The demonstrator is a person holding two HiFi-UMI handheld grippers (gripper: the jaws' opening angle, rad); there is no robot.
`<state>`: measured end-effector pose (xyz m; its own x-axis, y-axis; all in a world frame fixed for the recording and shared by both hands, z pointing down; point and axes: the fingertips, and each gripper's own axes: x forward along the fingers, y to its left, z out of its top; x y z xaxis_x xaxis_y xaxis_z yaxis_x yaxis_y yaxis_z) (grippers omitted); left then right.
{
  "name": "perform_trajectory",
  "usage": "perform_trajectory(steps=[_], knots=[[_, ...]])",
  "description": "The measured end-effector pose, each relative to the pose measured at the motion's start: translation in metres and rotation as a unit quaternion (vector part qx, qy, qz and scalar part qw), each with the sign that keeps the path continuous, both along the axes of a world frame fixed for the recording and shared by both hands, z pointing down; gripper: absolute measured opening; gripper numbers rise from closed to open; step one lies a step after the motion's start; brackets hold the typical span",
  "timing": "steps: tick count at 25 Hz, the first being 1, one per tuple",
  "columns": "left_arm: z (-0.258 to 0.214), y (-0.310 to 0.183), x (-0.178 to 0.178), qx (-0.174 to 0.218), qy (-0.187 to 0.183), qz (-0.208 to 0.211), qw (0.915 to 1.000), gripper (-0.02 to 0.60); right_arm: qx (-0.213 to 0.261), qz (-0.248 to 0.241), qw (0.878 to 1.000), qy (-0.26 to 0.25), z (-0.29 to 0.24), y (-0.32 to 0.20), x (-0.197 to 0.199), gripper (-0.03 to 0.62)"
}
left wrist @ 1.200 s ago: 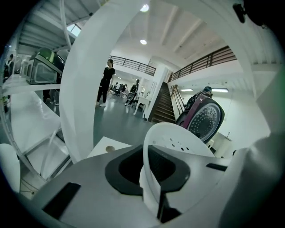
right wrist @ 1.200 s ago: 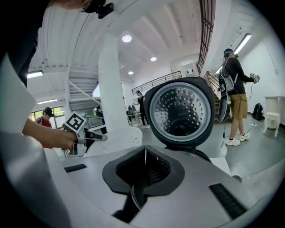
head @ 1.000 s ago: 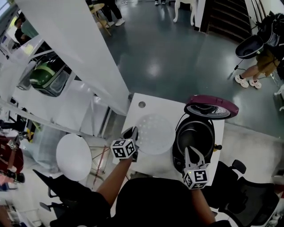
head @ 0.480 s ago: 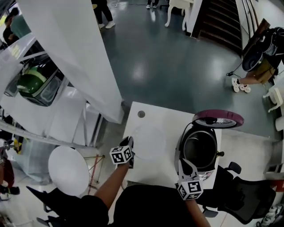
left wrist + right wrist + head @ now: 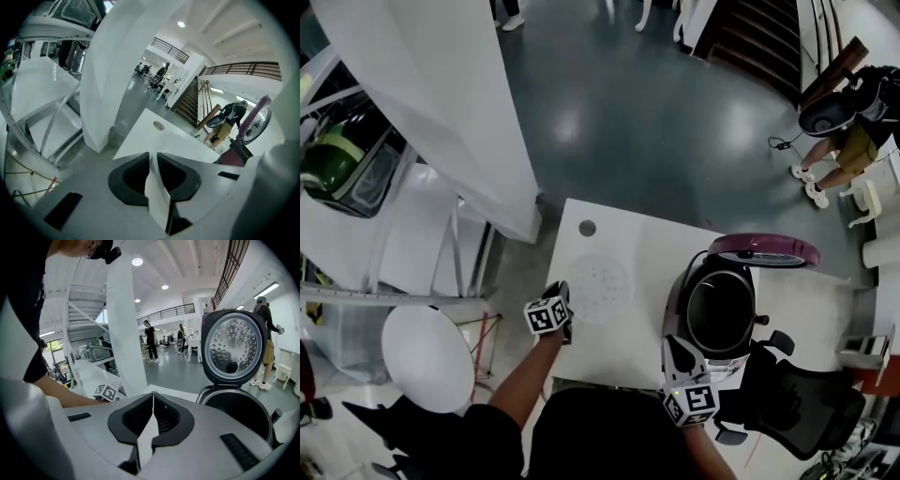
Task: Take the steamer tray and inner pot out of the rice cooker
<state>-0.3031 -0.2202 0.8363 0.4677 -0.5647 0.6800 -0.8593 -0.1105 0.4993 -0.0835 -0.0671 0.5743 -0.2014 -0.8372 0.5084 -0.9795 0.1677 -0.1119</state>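
- left gripper (image 5: 563, 291): jaws a thin slit apart, just eased open a little. Nothing pinched that I can make out, only a white sliver in the gap.
- steamer tray (image 5: 600, 279): flat on the white table (image 5: 647, 234), out of the cooker. Left tips sit just beside its left rim (touching or not, can't tell).
- tray itself: round, thin, white, peppered with small holes.
- right gripper (image 5: 674, 345): jaws pressed together, empty, at the near edge of the rice cooker (image 5: 679, 295).
- inner pot (image 5: 719, 314): seated in the cooker body, ahead and to the right of the right jaws, clear of them. Dark, round, with a lighter rim.
- lid (image 5: 764, 251): standing open. Maroon shell; the inner face is a shiny dimpled metal plate with a dark knob (best seen in the right gripper view).
- grommet (image 5: 587, 228): small grey round one near the table's far-left corner.
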Motion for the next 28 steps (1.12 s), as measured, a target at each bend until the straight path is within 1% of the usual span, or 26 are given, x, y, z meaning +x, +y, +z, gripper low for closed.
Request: perform_trajectory(steps=[3, 6, 8, 12, 16, 18, 20, 24, 28], knots=[[0.01, -0.001, -0.001, -0.003, 0.002, 0.0, 1.0, 0.041, -0.006, -0.002, 1.0, 0.003, 0.002, 0.001, -0.005, 0.006], [0.018, 0.001, -0.004, -0.007, -0.005, 0.0, 1.0, 0.041, -0.012, 0.0, 1.0, 0.008, 0.003, 0.003, -0.006, 0.005], [0.022, 0.001, -0.006, -0.008, -0.015, 0.001, 0.9999, 0.04, -0.012, 0.005, 1.0, 0.009, 0.003, 0.005, -0.005, 0.006], [0.03, 0.001, -0.013, -0.012, -0.051, -0.003, 0.9986, 0.035, -0.014, 0.015, 1.0, 0.014, 0.005, 0.011, -0.003, 0.005], [0.031, 0.005, -0.011, -0.018, -0.054, -0.001, 0.9984, 0.044, -0.007, 0.021, 1.0, 0.014, -0.002, 0.018, 0.0, 0.006], [0.029, 0.007, -0.013, -0.014, -0.061, 0.001, 0.998, 0.079, 0.001, 0.026, 1.0, 0.008, -0.006, 0.022, 0.001, 0.006], [0.025, 0.007, -0.016, -0.009, -0.072, -0.001, 0.9974, 0.085, 0.008, 0.03, 1.0, 0.0, -0.008, 0.026, 0.003, 0.006], [0.01, 0.011, -0.021, 0.014, -0.1, -0.01, 0.9949, 0.106, 0.023, 0.021, 1.0, -0.004, -0.015, 0.034, 0.01, 0.006], [-0.016, 0.024, -0.017, 0.026, -0.105, -0.013, 0.9941, 0.112, 0.039, 0.037, 0.998, -0.016, -0.027, 0.042, 0.033, 0.006]])
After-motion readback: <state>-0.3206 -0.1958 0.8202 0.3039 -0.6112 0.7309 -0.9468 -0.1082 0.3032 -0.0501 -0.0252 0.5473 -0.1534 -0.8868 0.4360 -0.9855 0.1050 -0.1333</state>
